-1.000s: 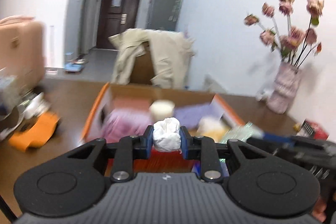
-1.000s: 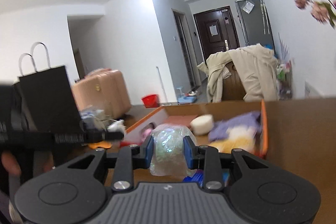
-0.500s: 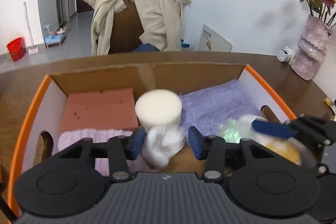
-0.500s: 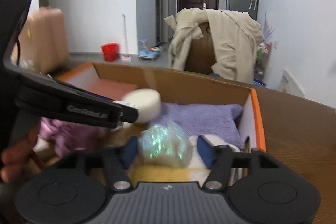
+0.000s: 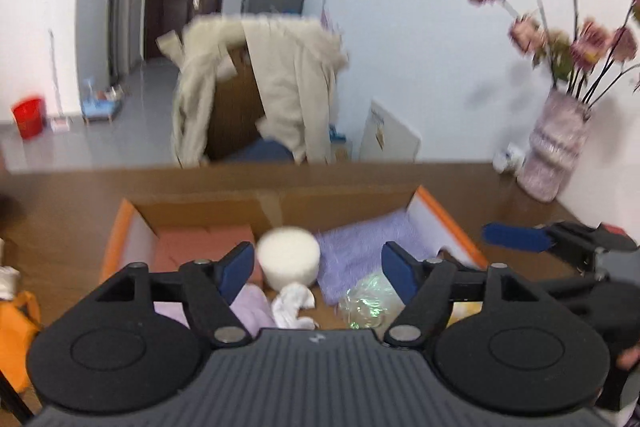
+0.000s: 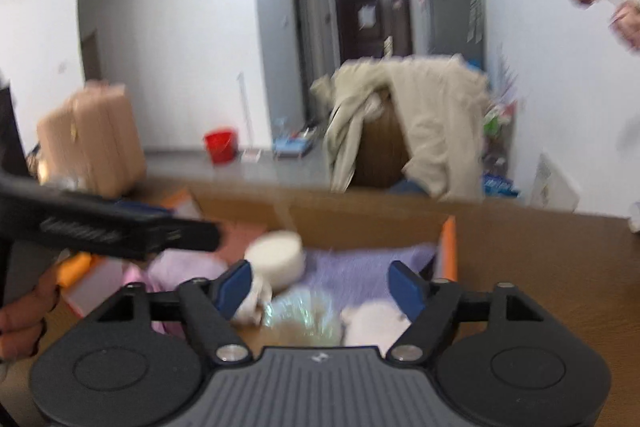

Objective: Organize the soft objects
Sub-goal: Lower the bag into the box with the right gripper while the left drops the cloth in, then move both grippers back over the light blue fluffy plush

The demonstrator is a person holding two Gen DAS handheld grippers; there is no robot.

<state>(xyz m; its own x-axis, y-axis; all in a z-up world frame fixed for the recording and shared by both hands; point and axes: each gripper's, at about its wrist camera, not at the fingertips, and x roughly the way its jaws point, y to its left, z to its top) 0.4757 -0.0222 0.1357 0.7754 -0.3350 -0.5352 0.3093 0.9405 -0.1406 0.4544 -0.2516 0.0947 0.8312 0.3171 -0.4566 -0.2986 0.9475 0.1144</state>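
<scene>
Both hand-held grippers hang over an open cardboard box with orange edges that sits on the brown table. The left hand-held gripper has its jaws opening, blue pads well apart and pressing on nothing; a crumpled white cloth lies loose on the box floor below the gap. The right hand-held gripper is likewise opening, its pads clear of the iridescent plastic-wrapped bundle that rests in the box beneath them, beside a fluffy white piece. Also in the box: a white foam cylinder standing near the middle, a lilac fuzzy cloth to its right, a terracotta sponge block at the back left, and a pale pink knit in front of it. A vase of dried roses stands at the table's far right, and a beige coat drapes a chair behind the table
</scene>
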